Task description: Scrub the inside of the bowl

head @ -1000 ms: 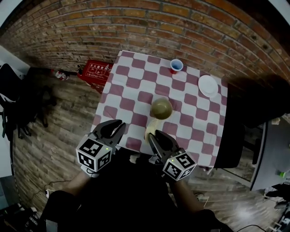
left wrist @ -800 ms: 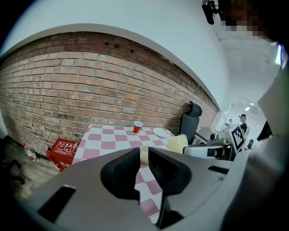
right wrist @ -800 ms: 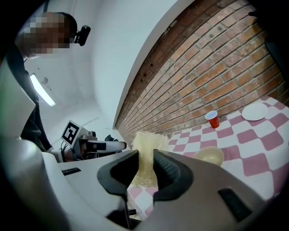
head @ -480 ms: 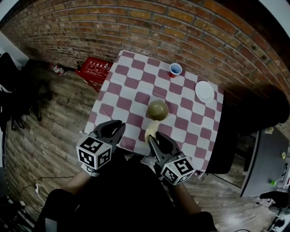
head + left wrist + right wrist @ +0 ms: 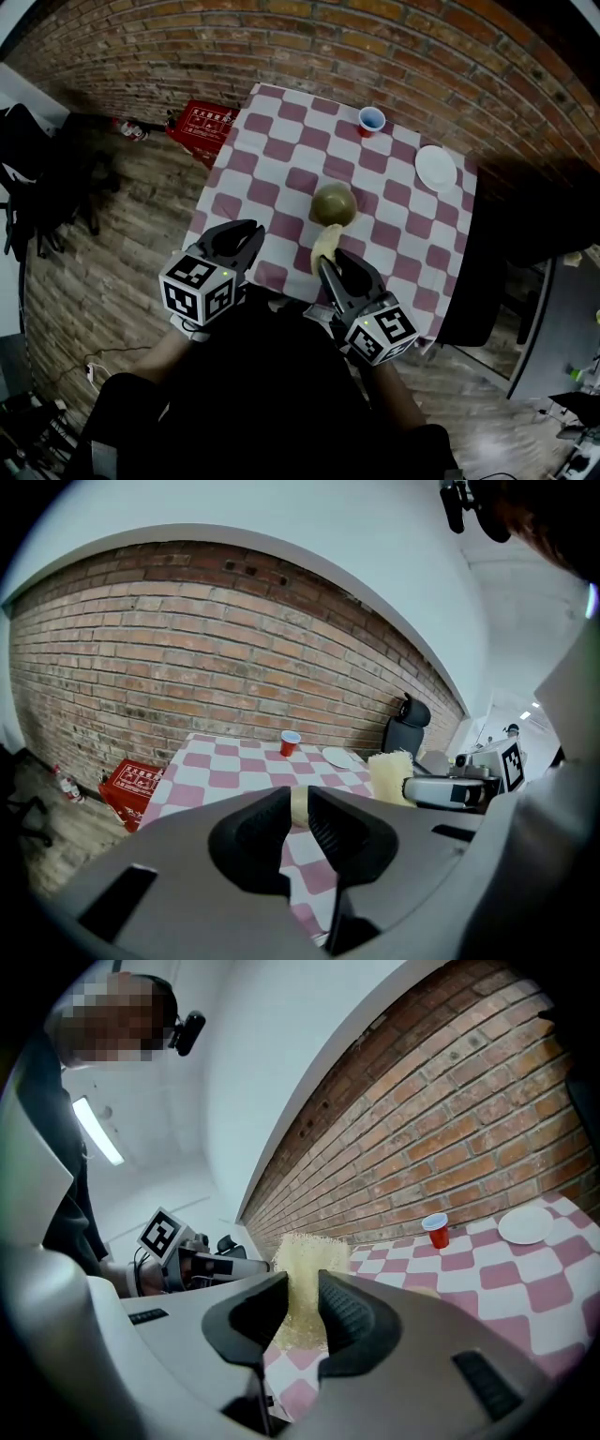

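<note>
A bench point(image 5: 281, 159) in a red-and-white check cloth is standing on plank flooring against a brick wall point(image 5: 375, 56). Nearest the camera, the left claw point(image 5: 298, 822) is hovering over the bench's near edge, its jaws slightly spread with nothing between them. Beside it, the right claw point(image 5: 302, 1302) is pinching a yellow sponge point(image 5: 305, 1265) that is sticking out past its tips. Just beyond the sponge, the olive bowl point(image 5: 334, 202) is sitting near the bench's middle — whether the two are touching cannot be judged. Farther back, a red cup point(image 5: 370, 120) and a white plate point(image 5: 435, 167) are resting near the wall side.
</note>
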Demonstrator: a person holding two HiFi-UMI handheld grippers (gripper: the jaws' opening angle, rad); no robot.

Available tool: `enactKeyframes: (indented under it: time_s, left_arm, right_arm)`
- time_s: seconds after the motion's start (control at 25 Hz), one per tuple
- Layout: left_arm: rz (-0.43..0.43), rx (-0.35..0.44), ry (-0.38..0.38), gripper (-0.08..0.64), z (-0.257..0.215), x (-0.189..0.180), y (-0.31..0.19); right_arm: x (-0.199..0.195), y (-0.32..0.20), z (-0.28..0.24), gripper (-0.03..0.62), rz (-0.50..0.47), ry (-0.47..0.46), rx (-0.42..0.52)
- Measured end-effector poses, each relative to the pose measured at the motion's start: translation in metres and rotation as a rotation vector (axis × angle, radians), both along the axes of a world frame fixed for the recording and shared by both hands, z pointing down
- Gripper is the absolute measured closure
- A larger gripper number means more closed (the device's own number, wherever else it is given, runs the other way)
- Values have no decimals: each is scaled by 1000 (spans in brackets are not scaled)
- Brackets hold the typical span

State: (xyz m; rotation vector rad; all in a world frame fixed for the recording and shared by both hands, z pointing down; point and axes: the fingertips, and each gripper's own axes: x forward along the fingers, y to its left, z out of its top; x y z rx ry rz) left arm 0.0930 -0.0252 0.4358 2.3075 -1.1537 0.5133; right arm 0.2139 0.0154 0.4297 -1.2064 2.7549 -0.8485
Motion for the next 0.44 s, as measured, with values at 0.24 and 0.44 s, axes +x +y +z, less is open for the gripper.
enactKeyframes:
  time_s: [0.24, 0.44]
  left_arm:
    - [-22, 11, -15, 494, 0, -3, -11]
    - [-29, 10, -27, 494, 3, -8, -18]
  right_arm:
    - [13, 1, 8, 482, 13, 3, -17]
    - [15, -4, 14, 482, 19, -6, -25]
